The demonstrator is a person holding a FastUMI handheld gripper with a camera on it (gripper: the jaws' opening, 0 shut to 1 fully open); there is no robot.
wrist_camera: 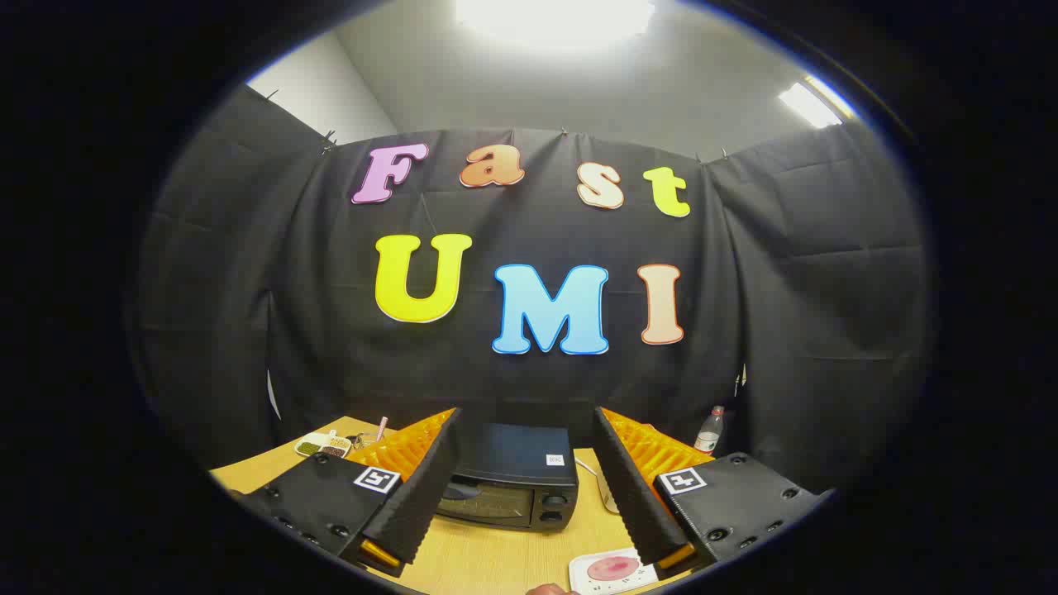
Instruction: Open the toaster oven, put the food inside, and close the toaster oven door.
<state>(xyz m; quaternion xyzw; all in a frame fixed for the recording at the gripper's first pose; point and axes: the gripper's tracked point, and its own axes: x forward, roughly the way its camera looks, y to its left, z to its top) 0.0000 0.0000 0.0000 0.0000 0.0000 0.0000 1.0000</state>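
Note:
A black toaster oven (514,483) stands on the wooden table (488,562), just ahead of my fingers and between them, its glass door shut. My gripper (525,430) is open, held above the table with nothing between its fingers. Below the right finger (636,487) lies a white plate (612,572) carrying a pink piece of food (612,567). A bit of a hand (552,589) shows at the plate's near edge.
A clear bottle (707,430) stands beyond the right finger by the black cloth wall. A small dish with dark food (322,446) and some small items lie beyond the left finger. A white cable (597,483) runs right of the oven.

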